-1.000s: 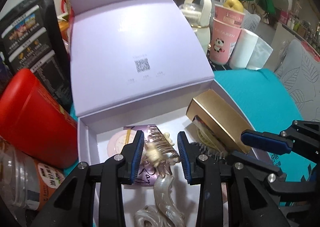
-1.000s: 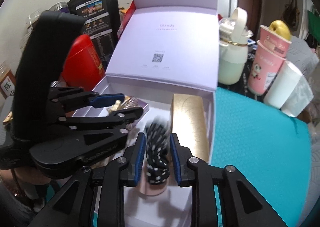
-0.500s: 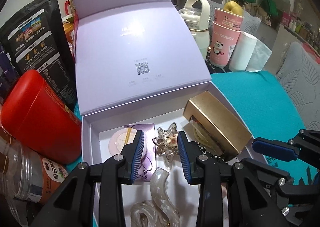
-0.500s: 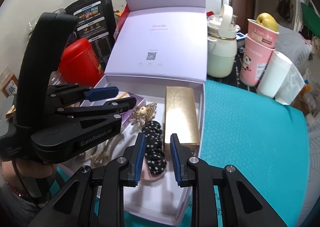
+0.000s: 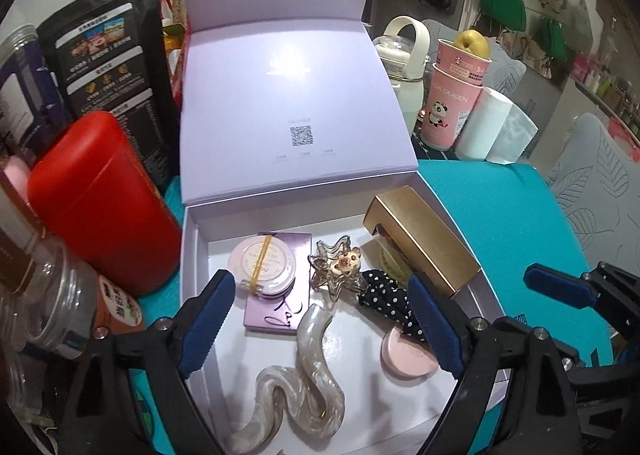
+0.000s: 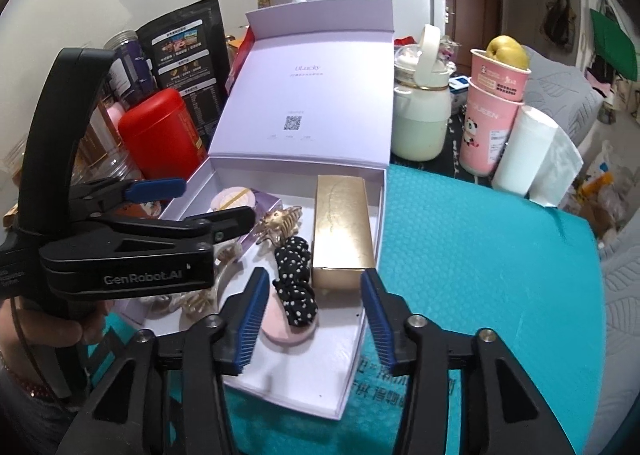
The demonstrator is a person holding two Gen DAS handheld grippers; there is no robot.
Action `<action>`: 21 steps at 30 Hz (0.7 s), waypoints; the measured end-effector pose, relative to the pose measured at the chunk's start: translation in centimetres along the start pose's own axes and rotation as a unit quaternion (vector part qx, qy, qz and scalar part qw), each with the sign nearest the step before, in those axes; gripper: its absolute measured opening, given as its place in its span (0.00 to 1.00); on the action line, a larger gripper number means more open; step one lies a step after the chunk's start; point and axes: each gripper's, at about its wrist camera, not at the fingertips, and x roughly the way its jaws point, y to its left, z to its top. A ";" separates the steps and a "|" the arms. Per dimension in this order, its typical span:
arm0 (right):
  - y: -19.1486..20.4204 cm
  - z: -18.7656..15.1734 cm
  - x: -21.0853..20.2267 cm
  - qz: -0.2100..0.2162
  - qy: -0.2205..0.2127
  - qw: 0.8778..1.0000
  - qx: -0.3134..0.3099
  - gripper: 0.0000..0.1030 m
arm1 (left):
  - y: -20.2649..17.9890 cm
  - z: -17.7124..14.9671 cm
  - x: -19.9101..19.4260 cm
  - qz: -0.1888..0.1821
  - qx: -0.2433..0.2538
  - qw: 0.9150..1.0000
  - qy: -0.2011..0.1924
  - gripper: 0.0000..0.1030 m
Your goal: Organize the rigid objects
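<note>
The open lilac cardboard gift box [image 5: 192,255], lid standing up behind it, serves as the collecting place, and it looks nearly full. Against its right wall lies the long gold cardboard carton [image 5: 424,239]. Just left of the carton sits the black polka-dot fabric scrunchie [image 6: 296,283], draped partly over a round pink compact [image 5: 408,355] toward the box's front edge. Near the box's middle rests the amber star-shaped hair claw with a small bear charm [image 5: 340,267]. Left of that, a round pale-pink tin banded with yellow elastic [image 5: 266,261] lies on a flat purple card [image 5: 280,311]. The pearly wave-shaped hair clip [image 5: 300,375] sprawls along the front.

The left tool [image 5: 316,319] hovers over the box with its jaws wide apart, holding nothing. The right tool [image 6: 312,319] hangs above the box's front right corner, equally spread and empty.

Judging by this, the gathering is essentially done: every small rigid item in view is inside the box, and the teal mat surface [image 6: 480,255] to the box's right carries none. What probably remains is tidying the overlap and perhaps folding the lid down.
</note>
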 end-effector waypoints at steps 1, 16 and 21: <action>0.0 0.0 -0.3 -0.005 -0.002 1.000 -0.001 0.52 | 0.1 0.0 -0.2 0.003 0.000 1.000 0.000 0.86; 0.6 0.1 -4.3 -0.009 -0.016 1.000 0.010 0.75 | 0.2 -0.5 -7.0 0.070 0.011 0.996 -0.047 0.87; 1.2 0.1 -6.5 -0.017 -0.033 0.999 0.004 0.75 | 0.0 -1.2 -9.9 0.075 0.008 0.995 -0.062 0.87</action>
